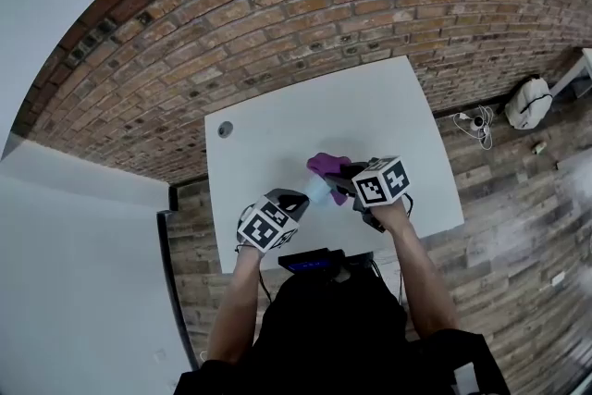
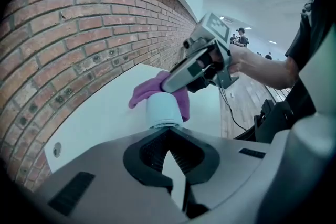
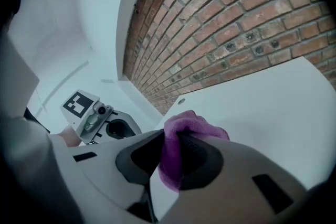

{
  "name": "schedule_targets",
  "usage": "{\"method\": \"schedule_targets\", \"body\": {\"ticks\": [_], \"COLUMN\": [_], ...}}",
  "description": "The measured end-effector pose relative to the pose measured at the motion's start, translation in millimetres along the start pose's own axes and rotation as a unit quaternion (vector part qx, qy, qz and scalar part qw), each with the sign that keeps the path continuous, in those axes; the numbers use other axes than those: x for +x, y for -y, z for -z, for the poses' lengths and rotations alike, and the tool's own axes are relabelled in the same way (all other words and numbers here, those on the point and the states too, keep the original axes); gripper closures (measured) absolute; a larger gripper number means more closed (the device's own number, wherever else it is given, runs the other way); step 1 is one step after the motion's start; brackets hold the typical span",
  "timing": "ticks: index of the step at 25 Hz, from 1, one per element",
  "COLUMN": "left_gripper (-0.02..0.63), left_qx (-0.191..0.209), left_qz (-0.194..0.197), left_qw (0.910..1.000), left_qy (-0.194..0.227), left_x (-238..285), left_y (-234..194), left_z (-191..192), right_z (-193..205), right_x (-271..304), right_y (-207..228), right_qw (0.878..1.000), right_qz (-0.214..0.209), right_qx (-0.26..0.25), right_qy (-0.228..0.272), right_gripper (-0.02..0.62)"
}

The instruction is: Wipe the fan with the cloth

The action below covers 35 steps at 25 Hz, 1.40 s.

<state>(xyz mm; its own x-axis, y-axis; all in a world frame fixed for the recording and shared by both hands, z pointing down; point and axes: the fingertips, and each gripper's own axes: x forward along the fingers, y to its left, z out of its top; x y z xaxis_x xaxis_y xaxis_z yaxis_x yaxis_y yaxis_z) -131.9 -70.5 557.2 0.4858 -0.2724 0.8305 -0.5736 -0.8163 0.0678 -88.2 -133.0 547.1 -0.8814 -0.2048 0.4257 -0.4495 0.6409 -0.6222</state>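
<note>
My left gripper (image 2: 169,132) has its fingers pressed together at the base of the pale fan (image 2: 164,110), gripping it as far as I can judge. The fan's long axis runs straight out from them. At its far end my right gripper (image 3: 176,139) has its fingers clamped on the purple cloth (image 3: 193,126), which touches the fan's tip, so the wiping falls to my right hand. Beneath both lies the white counter (image 1: 370,106), and beyond it a brick wall (image 1: 277,5).
</note>
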Motion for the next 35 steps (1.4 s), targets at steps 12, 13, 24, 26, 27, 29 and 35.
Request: {"method": "schedule_targets", "body": {"ticks": [12,13,24,26,27,29,35], "left_gripper": [0.603,0.603,0.603,0.603,0.603,0.603,0.603], "left_qx": [0.091,0.104,0.132,0.131,0.129,0.127,0.12], "left_qz": [-0.072,-0.072,-0.072,-0.073,-0.072,-0.072,-0.074], "left_qw": [0.9932,0.9917,0.9864,0.9866,0.9868,0.9872,0.9882], "left_qy": [-0.013,-0.023,-0.067,-0.065,-0.064,-0.063,-0.06], "left_x": [-18,-14,-5,-5,-5,-5,-5], "left_y": [-12,-9,-5,-5,-6,-6,-5], "left_z": [-36,-38,-30,-31,-31,-30,-30], "right_z": [-10,-21,19,23,25,31,73], "right_x": [-41,-41,-2,1,2,6,17], "right_y": [-1,-10,11,16,19,25,52], "right_qw": [0.972,0.967,0.937,0.934,0.936,0.941,0.965], "right_qz": [-0.033,-0.066,-0.1,-0.1,-0.095,-0.081,0.008], "right_qx": [0.161,0.168,0.27,0.273,0.269,0.26,0.23], "right_qy": [0.167,0.18,0.2,0.207,0.207,0.199,0.123], "right_gripper": [0.529,0.529,0.529,0.529,0.529,0.529,0.529]}}
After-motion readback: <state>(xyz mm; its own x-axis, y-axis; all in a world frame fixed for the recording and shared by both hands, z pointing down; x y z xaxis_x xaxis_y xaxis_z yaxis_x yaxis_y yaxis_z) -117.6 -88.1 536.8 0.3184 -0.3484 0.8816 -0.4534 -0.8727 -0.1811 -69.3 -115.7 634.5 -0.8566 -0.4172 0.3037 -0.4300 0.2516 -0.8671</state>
